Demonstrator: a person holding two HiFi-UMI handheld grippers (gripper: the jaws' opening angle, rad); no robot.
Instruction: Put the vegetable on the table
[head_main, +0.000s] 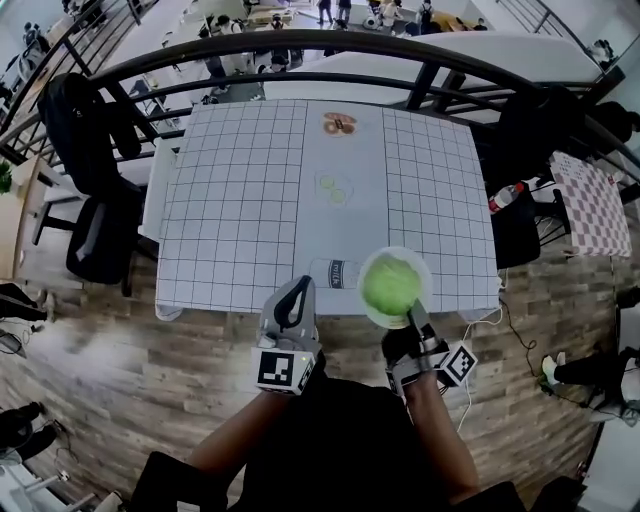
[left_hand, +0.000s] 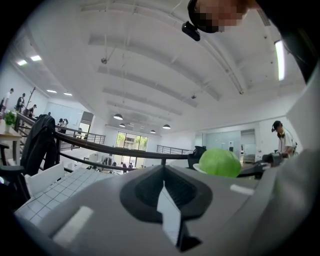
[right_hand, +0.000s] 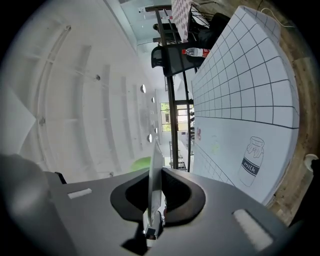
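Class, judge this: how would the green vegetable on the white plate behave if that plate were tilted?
The green vegetable looks round and smooth, so it would probably roll off. The right tongs pinch only the rim of the plate, which may well sag or twist.

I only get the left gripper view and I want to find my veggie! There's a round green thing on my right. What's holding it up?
Observer: The right gripper pinches the rim of the white plate that carries the green vegetable.
Operator: Is it over the table?
Observer: In the head view the plate overlaps the near edge of the table, beside a printed milk bottle. I cannot tell whether it rests there.
Operator: What else is ahead?
Observer: Farther along the middle strip lie a pale green print and a brownish print.
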